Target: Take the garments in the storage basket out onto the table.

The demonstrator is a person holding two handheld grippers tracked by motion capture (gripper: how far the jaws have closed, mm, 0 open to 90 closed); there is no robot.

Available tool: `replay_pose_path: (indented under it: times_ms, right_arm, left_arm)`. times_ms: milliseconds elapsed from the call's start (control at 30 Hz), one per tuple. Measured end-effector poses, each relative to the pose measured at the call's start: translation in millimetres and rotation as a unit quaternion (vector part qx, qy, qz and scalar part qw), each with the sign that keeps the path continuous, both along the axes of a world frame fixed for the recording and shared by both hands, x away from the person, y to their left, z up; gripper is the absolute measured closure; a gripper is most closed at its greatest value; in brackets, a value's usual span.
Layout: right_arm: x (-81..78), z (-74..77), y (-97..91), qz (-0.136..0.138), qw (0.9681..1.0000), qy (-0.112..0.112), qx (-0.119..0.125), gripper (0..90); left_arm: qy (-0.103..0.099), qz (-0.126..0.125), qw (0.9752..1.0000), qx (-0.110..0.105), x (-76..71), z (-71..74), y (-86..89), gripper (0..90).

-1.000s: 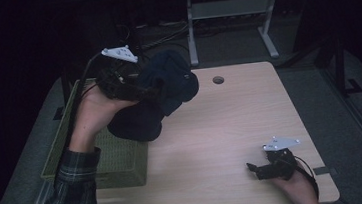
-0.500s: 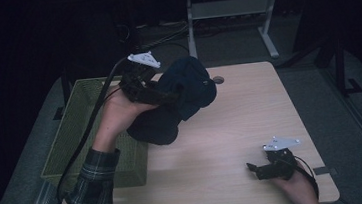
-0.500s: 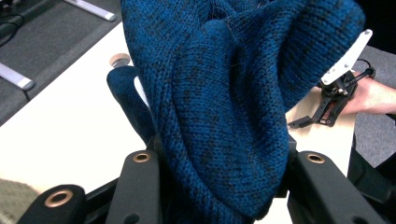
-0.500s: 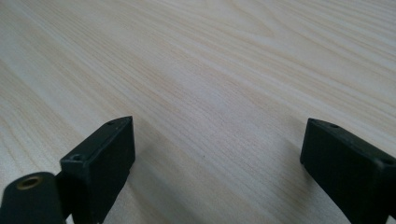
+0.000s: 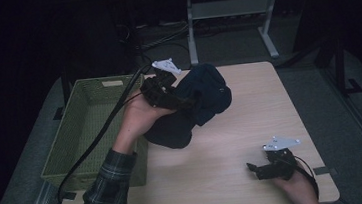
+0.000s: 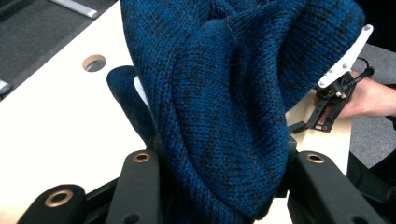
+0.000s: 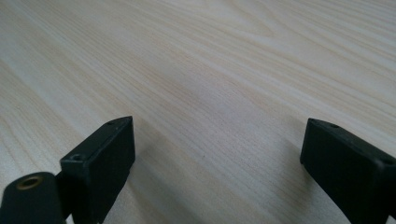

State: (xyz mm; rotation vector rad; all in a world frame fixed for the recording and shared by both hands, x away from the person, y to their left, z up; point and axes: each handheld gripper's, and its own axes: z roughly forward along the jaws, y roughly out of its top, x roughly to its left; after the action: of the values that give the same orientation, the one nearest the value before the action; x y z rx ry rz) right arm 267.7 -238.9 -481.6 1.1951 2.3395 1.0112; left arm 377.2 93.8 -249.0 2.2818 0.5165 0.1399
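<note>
Dark blue knitted sweater (image 5: 197, 105) is hanging bunched over the back-left part of the worktop (image 5: 251, 125), lower folds touching the wood; in the left gripper view the knit (image 6: 224, 107) is filling the gap between the black jaws. Left hand-held gripper (image 5: 181, 101) is clamping the sweater, a cable trailing from it over the basket. Right hand-held gripper (image 5: 251, 167) is resting at the front-right edge of the worktop, jaws standing wide apart with only bare wood (image 7: 201, 84) between them. Worktop is pale wood grain with a round hole near the back edge (image 6: 94, 62); middle and right side are lying free. Green woven basket (image 5: 80, 142) is sitting against the worktop's left edge, inside looking empty. Grey floor and a dark room are surrounding everything, a metal frame (image 5: 230, 12) standing behind.
</note>
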Motion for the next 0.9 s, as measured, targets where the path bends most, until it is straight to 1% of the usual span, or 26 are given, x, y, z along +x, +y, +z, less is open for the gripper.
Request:
replay_pose_path:
  times_ms: [100,200,233,267,333,367,433,500,533,700,900]
  right_arm:
    - [0.1,0.0,-0.1,0.001,1.0000,-0.001,0.000,9.8]
    - [0.1,-0.1,-0.1,0.001,1.0000,-0.002,0.000,9.9]
    - [0.1,0.0,-0.1,0.001,1.0000,-0.001,0.000,9.9]
    - [0.2,-0.1,-0.1,0.001,1.0000,-0.002,0.000,9.9]
    - [0.1,-0.1,0.0,0.001,1.0000,-0.001,0.000,9.9]
    - [0.1,0.1,-0.1,0.001,1.0000,-0.001,-0.001,9.9]
    - [0.1,0.0,0.0,0.002,1.0000,-0.001,0.000,9.9]
    - [0.1,0.0,0.0,0.002,1.0000,-0.001,0.000,9.9]
    - [0.1,-0.1,0.0,0.002,1.0000,-0.001,0.000,9.9]
    - [0.2,-0.1,0.1,0.003,1.0000,-0.001,0.001,9.9]
    - [0.2,-0.2,0.1,0.003,1.0000,-0.001,0.001,9.9]
  left_arm:
    - [0.007,-0.004,1.0000,-0.001,1.2,-9.2,-8.8,58.7]
    - [0.009,-0.008,0.9999,0.006,2.3,-17.6,-15.9,58.7]
    - [0.009,-0.008,0.9999,0.009,2.5,-20.7,-18.3,58.6]
    - [0.011,-0.005,0.9999,0.007,2.3,-24.4,-21.3,58.7]
    - [0.013,-0.008,0.9998,0.013,2.9,-31.1,-26.5,58.7]
    - [0.016,-0.004,0.9998,0.012,2.7,-35.8,-30.2,58.6]
    - [0.018,-0.005,0.9996,0.019,3.7,-42.7,-34.2,58.6]
    - [0.022,-0.001,0.9996,0.018,3.8,-50.2,-38.8,58.6]
    - [0.023,-0.005,0.9993,0.028,4.7,-52.9,-40.2,58.6]
    - [0.035,-0.001,0.9989,0.031,6.9,-68.6,-48.4,58.6]
    - [0.044,0.003,0.9984,0.037,11.1,-83.1,-54.9,58.5]
